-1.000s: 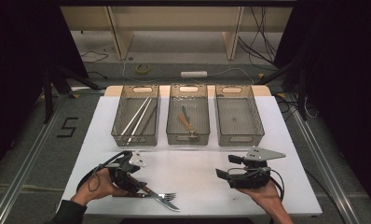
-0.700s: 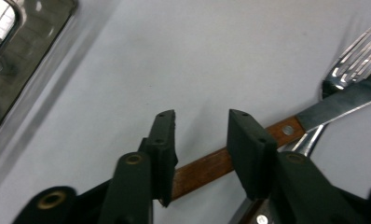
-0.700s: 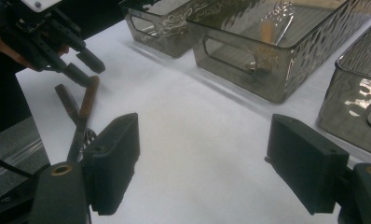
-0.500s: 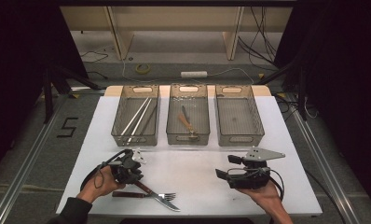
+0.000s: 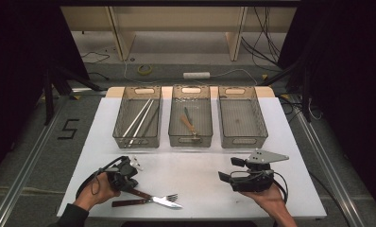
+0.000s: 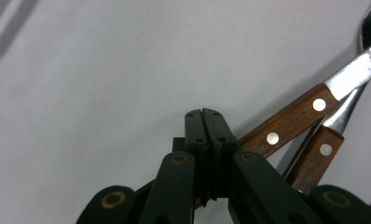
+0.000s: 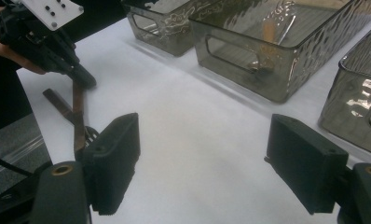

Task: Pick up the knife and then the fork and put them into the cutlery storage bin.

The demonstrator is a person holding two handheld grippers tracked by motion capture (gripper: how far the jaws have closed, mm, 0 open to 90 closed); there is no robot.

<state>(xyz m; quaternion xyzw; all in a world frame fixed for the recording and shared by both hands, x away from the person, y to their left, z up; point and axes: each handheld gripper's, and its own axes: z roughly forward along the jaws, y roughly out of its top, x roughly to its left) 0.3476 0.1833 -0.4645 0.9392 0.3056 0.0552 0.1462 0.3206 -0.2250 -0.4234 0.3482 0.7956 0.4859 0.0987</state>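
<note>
Two wooden-handled pieces of cutlery lie crossed at the table's front left: a knife (image 5: 141,194) (image 6: 291,123) and a fork (image 5: 129,203) (image 6: 315,158). My left gripper (image 5: 129,185) (image 6: 204,114) (image 7: 86,81) sits over the end of the knife's handle. Its jaws have just been closing and now meet with no gap; the handle runs out from under them, not between the pads. My right gripper (image 5: 226,171) (image 7: 204,123) rests at the front right, open wide, with bare table between its fingers.
Three clear bins stand in a row at the back of the white table (image 5: 195,165). The left bin (image 5: 137,143) holds thin metal rods, the middle bin (image 5: 191,142) a wooden-handled utensil (image 5: 190,124), and the right bin (image 5: 243,141) nothing that I can make out.
The left gripper's jaws have closed over the end of the knife's handle, and the hand has shifted slightly. The right hand has stayed put.
</note>
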